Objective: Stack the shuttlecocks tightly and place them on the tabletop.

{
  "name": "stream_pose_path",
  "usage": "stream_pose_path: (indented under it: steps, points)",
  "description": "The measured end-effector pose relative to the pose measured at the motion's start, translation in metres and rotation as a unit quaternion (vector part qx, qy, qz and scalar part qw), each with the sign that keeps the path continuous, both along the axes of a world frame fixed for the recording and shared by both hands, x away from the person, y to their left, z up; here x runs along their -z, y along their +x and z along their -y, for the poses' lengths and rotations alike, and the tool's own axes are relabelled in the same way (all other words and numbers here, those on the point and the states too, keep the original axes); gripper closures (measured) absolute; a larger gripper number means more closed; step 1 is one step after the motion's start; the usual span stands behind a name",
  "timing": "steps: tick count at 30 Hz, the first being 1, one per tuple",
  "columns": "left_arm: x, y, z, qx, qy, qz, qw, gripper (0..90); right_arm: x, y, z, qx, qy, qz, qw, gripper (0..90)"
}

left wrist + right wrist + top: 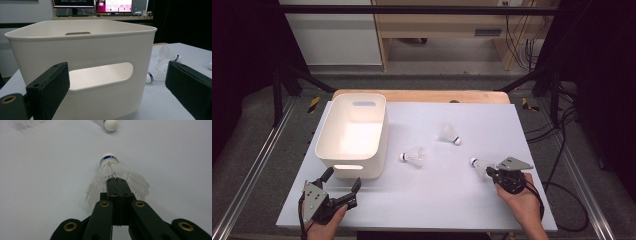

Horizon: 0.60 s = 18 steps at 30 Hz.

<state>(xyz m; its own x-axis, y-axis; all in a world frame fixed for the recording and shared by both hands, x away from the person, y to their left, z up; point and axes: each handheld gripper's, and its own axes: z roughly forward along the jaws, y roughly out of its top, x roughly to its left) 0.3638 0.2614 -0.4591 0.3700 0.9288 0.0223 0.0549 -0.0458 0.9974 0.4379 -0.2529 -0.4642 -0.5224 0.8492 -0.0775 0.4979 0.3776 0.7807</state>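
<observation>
Three white shuttlecocks lie on the white table (437, 200). My right gripper (490, 172) is shut, its jaws pinched together on the skirt of the nearest shuttlecock (479, 167) at the right. In the right gripper view that shuttlecock (110, 166) points its blue-banded cork away from the gripper (116, 180). A second shuttlecock (414, 157) rests mid-table and the third (450, 135) lies farther back. My left gripper (343, 180) stands open at the front left, just before the white bin (324, 135). In the left gripper view its jaws frame the bin's handle slot (100, 75) without touching it.
The bin is tall, with nothing inside that I can see. Two shuttlecocks (156, 72) (170, 55) show to the right of it. A wooden board edge (422, 95) runs behind the table. Black frame rails and cables flank both sides.
</observation>
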Motion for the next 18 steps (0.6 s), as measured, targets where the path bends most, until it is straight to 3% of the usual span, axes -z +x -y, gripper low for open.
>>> stream_pose_path:
  steps: [12, 16, 18]
  points:
    - [0.0, 0.0, 0.0, -0.001, 0.0, -0.001, 1.0, 5.6, 0.0, -0.023, 0.004, -0.007, 0.011, -0.002, 0.9999, 87.3]
    - [0.0, 0.0, 0.001, 0.0, 0.002, -0.001, 1.0, 5.6, 0.0, -0.032, 0.003, -0.008, 0.018, -0.007, 0.9998, 75.6]
    - [0.0, 0.001, 0.001, -0.001, 0.002, -0.002, 1.0, 5.6, 0.001, -0.033, 0.001, -0.006, 0.022, -0.023, 0.9995, 67.3]
